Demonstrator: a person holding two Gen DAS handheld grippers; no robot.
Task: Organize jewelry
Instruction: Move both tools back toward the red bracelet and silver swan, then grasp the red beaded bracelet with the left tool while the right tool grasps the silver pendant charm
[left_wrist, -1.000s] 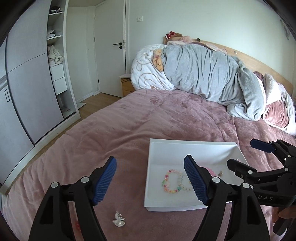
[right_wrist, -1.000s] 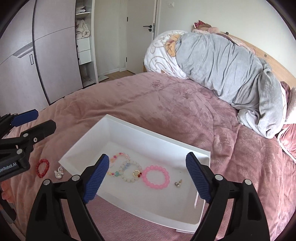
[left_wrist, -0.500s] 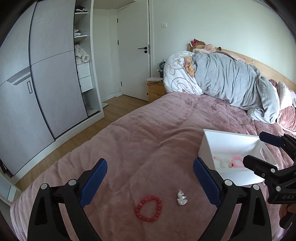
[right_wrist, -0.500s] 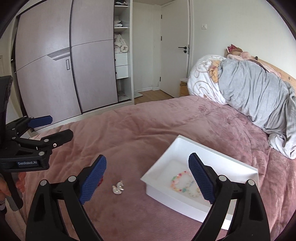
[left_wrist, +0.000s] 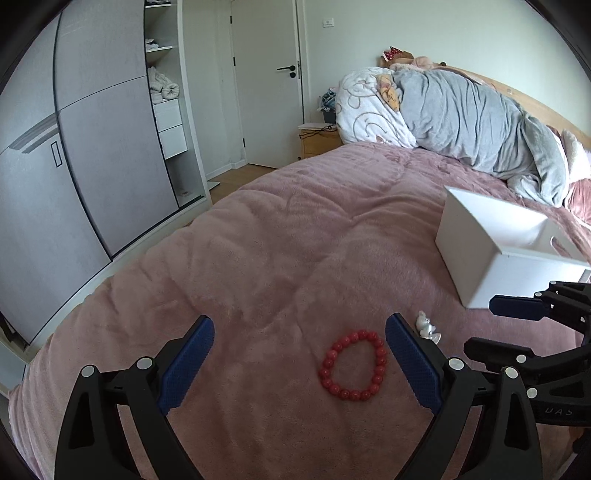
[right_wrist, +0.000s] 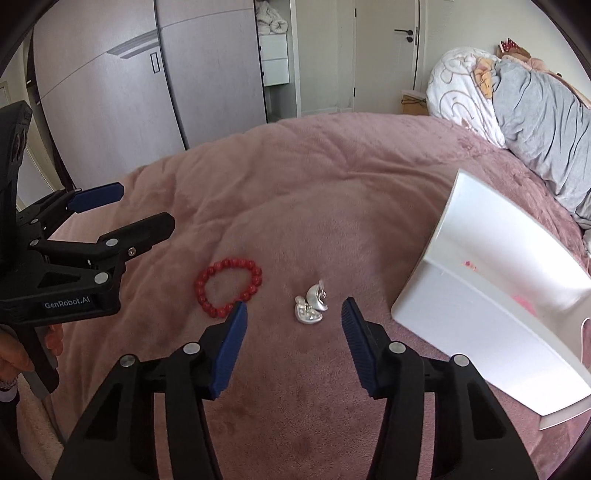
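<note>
Beside the white tray (right_wrist: 458, 332), we line our left gripper (left_wrist: 299, 365), spread wide and empty, over the red bead bracelet (left_wrist: 352, 365) and our right gripper (right_wrist: 293, 343), narrowing with nothing pinched yet, over the silver swan charm (right_wrist: 311, 307), ready to lift both.

Open pink blanket (right_wrist: 314, 184) around jewelry; white tray (right_wrist: 480, 332) blocks right

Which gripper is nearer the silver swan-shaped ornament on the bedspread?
Right. The right gripper hangs open just short of the silver ornament, lined up with it. The left gripper is open over the red bead bracelet beside it.
</note>
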